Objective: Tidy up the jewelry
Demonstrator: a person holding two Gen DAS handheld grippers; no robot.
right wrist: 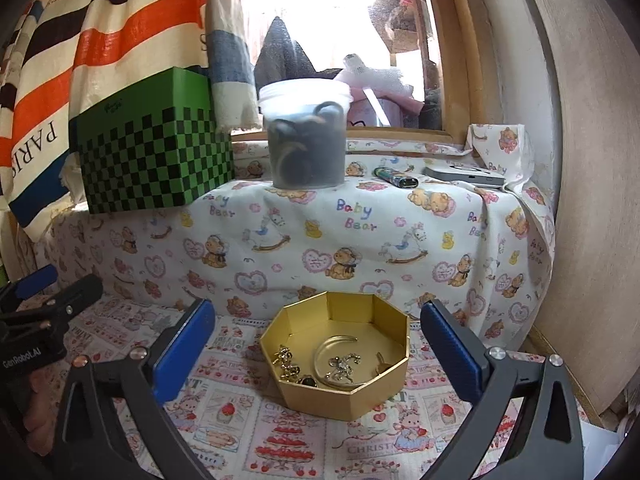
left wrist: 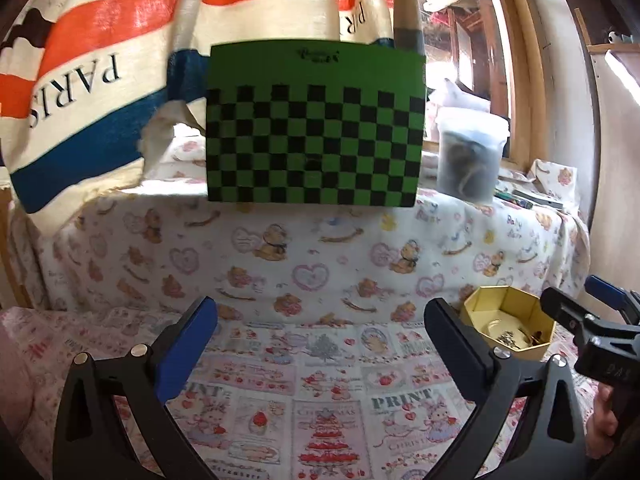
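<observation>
Right wrist view: the right hand-held gripper point(right wrist: 316, 348) hangs wide open and empty, straddling the gold octagonal box point(right wrist: 340, 396) on the printed surface point(right wrist: 240, 420). Best approach, I judge: descend centred and pinch one piece only. Inside lie a chain point(right wrist: 286, 362), a silvery tangle point(right wrist: 342, 366) and a dark bead point(right wrist: 308, 381). The left hand-held gripper point(left wrist: 320, 344) is open too, empty, left of the box. Far back, a lidded tub point(right wrist: 306, 136) holds dark coils.

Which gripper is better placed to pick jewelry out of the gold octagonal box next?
Right. The right gripper is open with the gold box straight ahead between its fingers; the left gripper faces bare cloth, box off to its right.
</observation>
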